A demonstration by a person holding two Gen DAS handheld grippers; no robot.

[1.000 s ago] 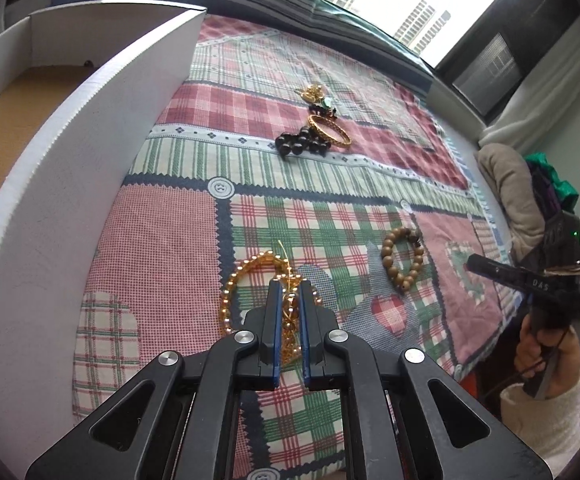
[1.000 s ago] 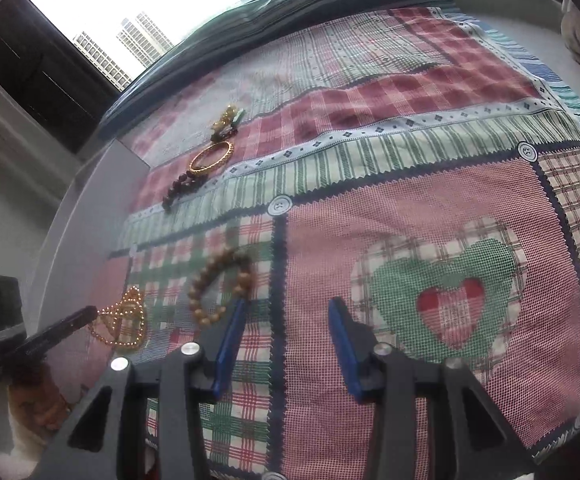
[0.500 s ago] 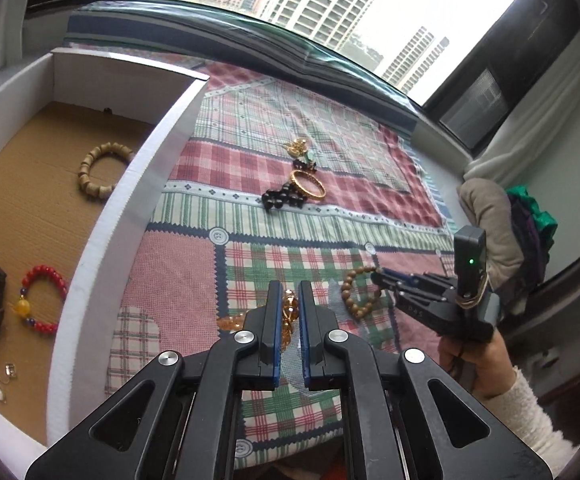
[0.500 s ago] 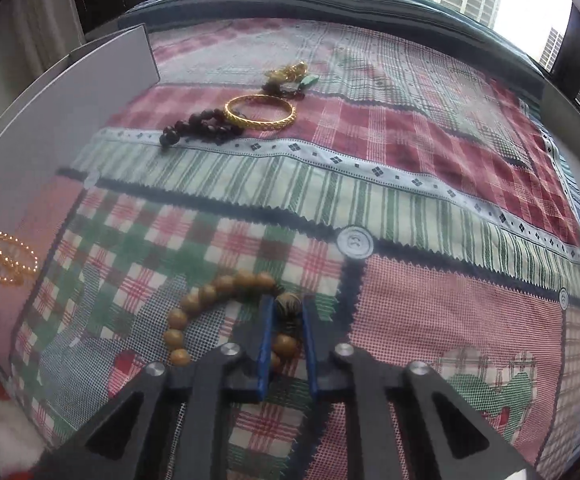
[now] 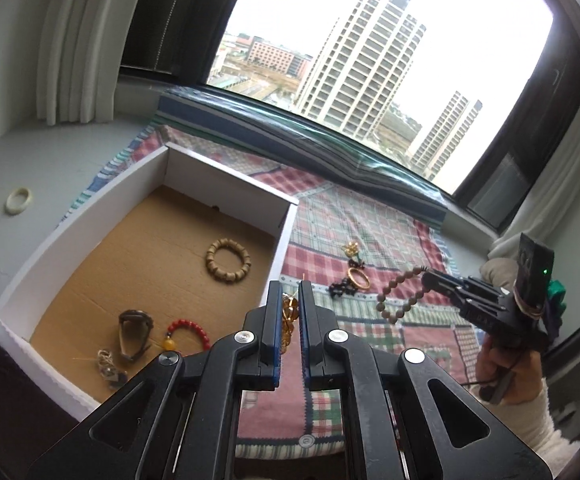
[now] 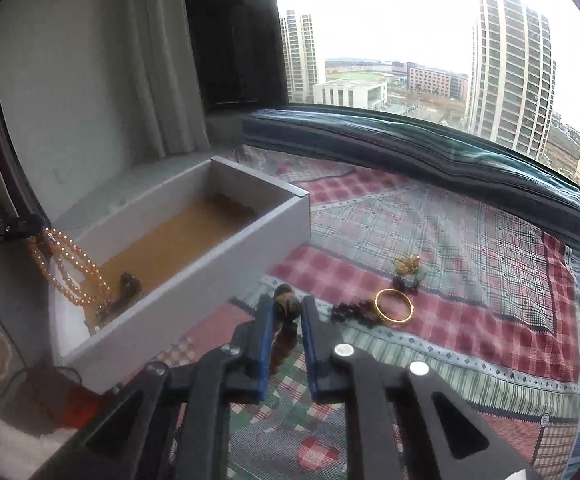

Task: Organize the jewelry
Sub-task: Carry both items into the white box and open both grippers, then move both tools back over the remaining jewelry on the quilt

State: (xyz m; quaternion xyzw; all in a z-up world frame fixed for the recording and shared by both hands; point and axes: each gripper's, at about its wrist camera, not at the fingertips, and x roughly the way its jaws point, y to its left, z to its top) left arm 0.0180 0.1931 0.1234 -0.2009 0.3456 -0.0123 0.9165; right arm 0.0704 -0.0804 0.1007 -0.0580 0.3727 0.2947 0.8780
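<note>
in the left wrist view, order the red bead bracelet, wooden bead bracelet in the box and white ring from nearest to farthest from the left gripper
1. red bead bracelet, box floor, just left of the left gripper
2. wooden bead bracelet, mid-box, farther back
3. white ring, outside the box, far left

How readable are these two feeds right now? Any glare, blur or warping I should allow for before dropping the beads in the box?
Left wrist view: sharp; the window sky is blown out, yet the box floor and wooden bead bracelet read clearly; fisheye bends the window frame. Right wrist view: softer, dimmer, the box interior smeared, the gold bangle still legible, the edges warped.
</note>
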